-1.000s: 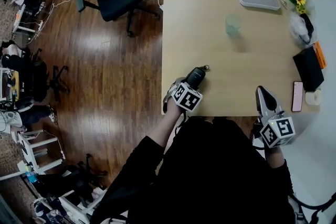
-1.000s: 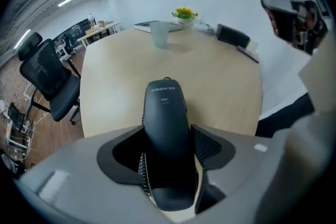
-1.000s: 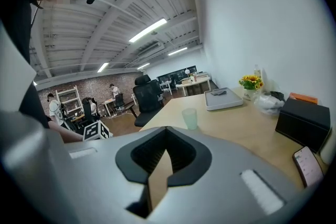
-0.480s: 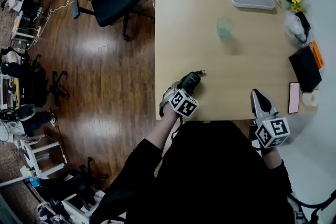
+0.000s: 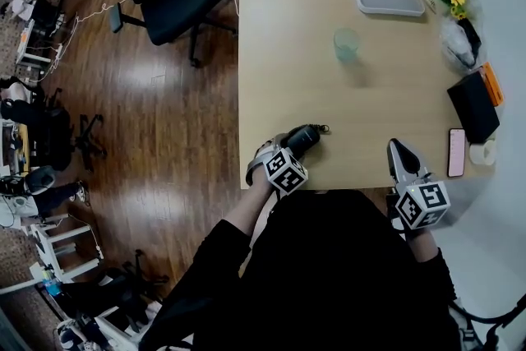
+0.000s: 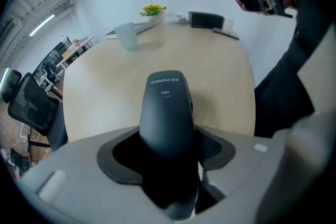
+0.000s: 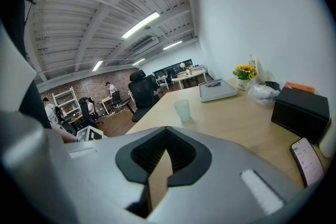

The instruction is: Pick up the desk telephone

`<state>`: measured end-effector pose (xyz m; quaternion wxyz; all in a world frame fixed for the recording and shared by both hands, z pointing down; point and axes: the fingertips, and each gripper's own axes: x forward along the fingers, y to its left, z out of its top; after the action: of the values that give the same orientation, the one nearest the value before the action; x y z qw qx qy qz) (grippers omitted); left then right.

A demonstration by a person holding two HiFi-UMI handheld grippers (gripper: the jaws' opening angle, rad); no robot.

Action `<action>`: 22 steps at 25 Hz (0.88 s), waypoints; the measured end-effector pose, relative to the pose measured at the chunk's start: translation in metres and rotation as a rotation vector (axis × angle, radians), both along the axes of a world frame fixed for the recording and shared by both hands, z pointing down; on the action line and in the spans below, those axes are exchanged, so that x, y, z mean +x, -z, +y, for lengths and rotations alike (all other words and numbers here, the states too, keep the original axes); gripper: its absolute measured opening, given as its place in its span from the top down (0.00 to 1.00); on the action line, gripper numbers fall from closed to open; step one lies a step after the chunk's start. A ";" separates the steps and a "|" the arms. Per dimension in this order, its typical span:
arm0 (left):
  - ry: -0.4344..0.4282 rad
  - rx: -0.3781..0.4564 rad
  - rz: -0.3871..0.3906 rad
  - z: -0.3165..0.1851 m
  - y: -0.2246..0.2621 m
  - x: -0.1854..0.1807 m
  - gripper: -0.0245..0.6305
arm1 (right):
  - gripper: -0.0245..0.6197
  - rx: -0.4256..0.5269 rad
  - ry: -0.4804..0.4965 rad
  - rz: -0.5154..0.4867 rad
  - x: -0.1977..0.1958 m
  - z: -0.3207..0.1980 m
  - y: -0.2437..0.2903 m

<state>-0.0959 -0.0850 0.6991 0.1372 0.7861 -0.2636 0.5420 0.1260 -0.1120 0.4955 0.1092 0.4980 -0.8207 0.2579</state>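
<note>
Black, smooth telephone handset [image 6: 167, 113] clamped in my left gripper [image 5: 296, 144] at the near edge of the table [image 5: 370, 107]; only that gripper's view shows its lettering [image 6: 164, 80]. My right gripper [image 5: 398, 152] has jaws together.

Bright even light, fisheye-warped edges

L gripper [image 5: 294, 146] w/ black handset [image 5: 306, 134] at table [image 5: 279, 37] edge, R gripper [image 5: 394, 149] nr smartphone [image 5: 457, 152]
</note>
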 end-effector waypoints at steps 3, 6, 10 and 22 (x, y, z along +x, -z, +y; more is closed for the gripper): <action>0.040 -0.014 0.034 0.004 0.002 -0.001 0.56 | 0.96 0.010 0.007 -0.003 -0.004 0.000 0.003; 0.114 -0.009 0.103 0.008 0.021 -0.005 0.56 | 0.96 0.024 0.010 0.003 -0.006 -0.001 0.007; 0.194 0.110 0.211 -0.003 0.077 -0.009 0.56 | 0.96 0.034 0.008 0.007 -0.004 -0.005 0.008; 0.157 0.584 0.352 -0.035 0.269 0.012 0.56 | 0.96 0.166 0.039 -0.130 -0.031 -0.036 0.086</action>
<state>-0.0839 -0.1199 0.4297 -0.0088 0.8510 -0.4392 0.2878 0.0948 -0.1478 0.4090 0.0189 0.4714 -0.8542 0.2185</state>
